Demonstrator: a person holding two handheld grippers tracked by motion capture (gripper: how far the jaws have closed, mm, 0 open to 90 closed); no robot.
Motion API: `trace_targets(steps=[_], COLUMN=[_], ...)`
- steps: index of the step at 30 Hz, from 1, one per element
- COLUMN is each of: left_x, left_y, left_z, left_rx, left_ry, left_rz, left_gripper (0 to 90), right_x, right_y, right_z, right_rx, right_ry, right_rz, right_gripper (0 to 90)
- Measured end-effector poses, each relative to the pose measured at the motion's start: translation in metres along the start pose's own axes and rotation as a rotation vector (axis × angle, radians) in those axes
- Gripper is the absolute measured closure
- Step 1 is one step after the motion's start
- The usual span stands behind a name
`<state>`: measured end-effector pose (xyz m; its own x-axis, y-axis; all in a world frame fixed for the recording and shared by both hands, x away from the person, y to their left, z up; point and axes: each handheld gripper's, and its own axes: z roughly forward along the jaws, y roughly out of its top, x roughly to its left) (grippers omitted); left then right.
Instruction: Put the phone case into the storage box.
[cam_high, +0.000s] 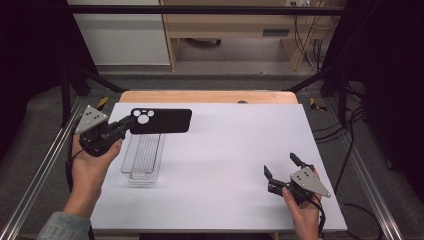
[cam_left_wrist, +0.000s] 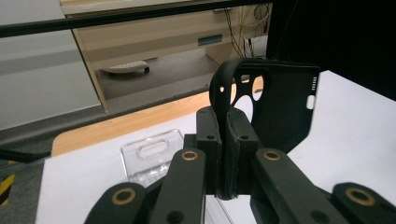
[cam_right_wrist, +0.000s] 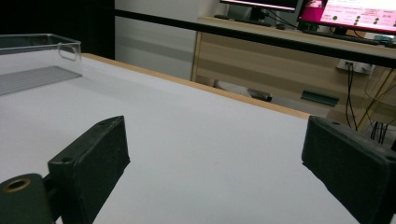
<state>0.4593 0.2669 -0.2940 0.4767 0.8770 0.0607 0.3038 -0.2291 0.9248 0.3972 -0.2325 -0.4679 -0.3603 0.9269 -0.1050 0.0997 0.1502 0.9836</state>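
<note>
A black phone case (cam_high: 162, 120) with camera cut-outs hangs above the white table mat, pinched at its camera end by my left gripper (cam_high: 127, 122). The left gripper view has the two jaws pressed together on the case's edge (cam_left_wrist: 224, 100), the case (cam_left_wrist: 280, 107) standing up beyond them. Under it lies a clear plastic tray (cam_high: 143, 155), also seen as the clear tray (cam_left_wrist: 154, 156). My right gripper (cam_high: 282, 166) sits low at the table's front right with its jaws wide apart and nothing between them; its pads (cam_right_wrist: 93, 158) frame bare mat.
The white mat (cam_high: 225, 150) covers the table, with a wooden strip along its far edge (cam_high: 207, 96). Metal frame rails (cam_high: 45, 160) run along both sides. The clear tray's corner (cam_right_wrist: 46, 51) shows far left in the right gripper view. A wooden desk (cam_right_wrist: 289, 60) stands beyond.
</note>
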Motion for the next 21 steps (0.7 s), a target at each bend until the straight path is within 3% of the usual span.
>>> trace_targets(steps=[2, 10, 12, 21], left_x=[0.003, 0.020, 0.023, 0.042], left_y=[0.009, 0.029, 0.030, 0.029], left_z=[0.001, 0.005, 0.006, 0.010], left_rx=[0.022, 0.078, 0.097, 0.163], left_ry=[0.029, 0.088, 0.101, 0.124], left_rz=[0.050, 0.123, 0.156, 0.217], left_gripper=[85.1, 85.1, 85.1, 85.1], right_x=[-0.001, 0.001, 0.001, 0.001], right_y=[0.000, -0.001, -0.001, -0.002], right_z=[0.001, -0.002, -0.002, 0.000], right_rx=[-0.007, -0.017, -0.003, 0.007], right_ry=[-0.006, 0.005, -0.006, 0.005], right_rz=[0.011, -0.010, -0.025, -0.002], right_gripper=[8.1, 7.6, 7.6, 8.8])
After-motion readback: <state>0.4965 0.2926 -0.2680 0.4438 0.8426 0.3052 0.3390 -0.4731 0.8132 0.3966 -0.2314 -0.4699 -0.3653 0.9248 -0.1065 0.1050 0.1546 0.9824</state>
